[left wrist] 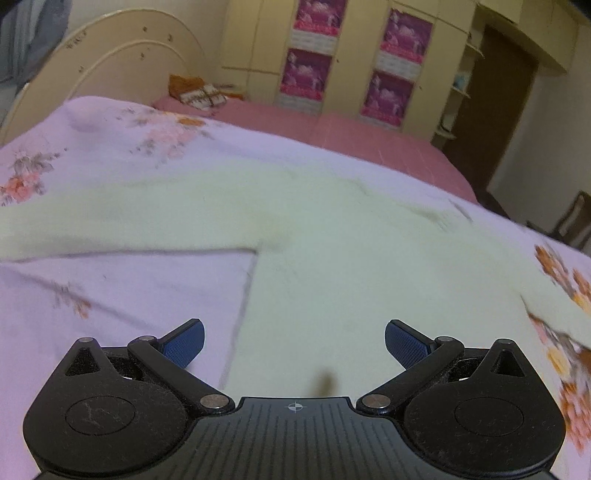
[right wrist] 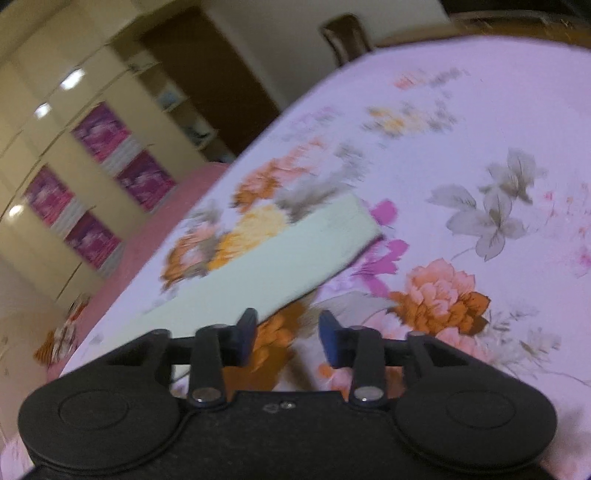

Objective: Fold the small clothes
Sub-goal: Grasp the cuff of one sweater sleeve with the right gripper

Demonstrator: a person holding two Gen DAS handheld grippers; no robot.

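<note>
A pale green long-sleeved top [left wrist: 314, 236] lies spread flat on the flowered bedsheet [left wrist: 110, 288], one sleeve reaching left. My left gripper [left wrist: 294, 345] hovers over its lower body with the blue pads wide apart and nothing between them. In the right wrist view, the other sleeve [right wrist: 280, 258] runs diagonally across the sheet and ends in a cuff at the upper right. My right gripper [right wrist: 288, 338] hangs just below that sleeve's lower edge, its jaws partly apart, with only the printed sheet showing between them.
A pink mattress strip [left wrist: 332, 129] and a small pile of folded things [left wrist: 201, 94] lie beyond the sheet. Cream wardrobes with purple posters [left wrist: 399, 59] line the far wall. A curved headboard [left wrist: 122, 59] stands at the left, and a dark chair back [right wrist: 345, 35] beyond the bed.
</note>
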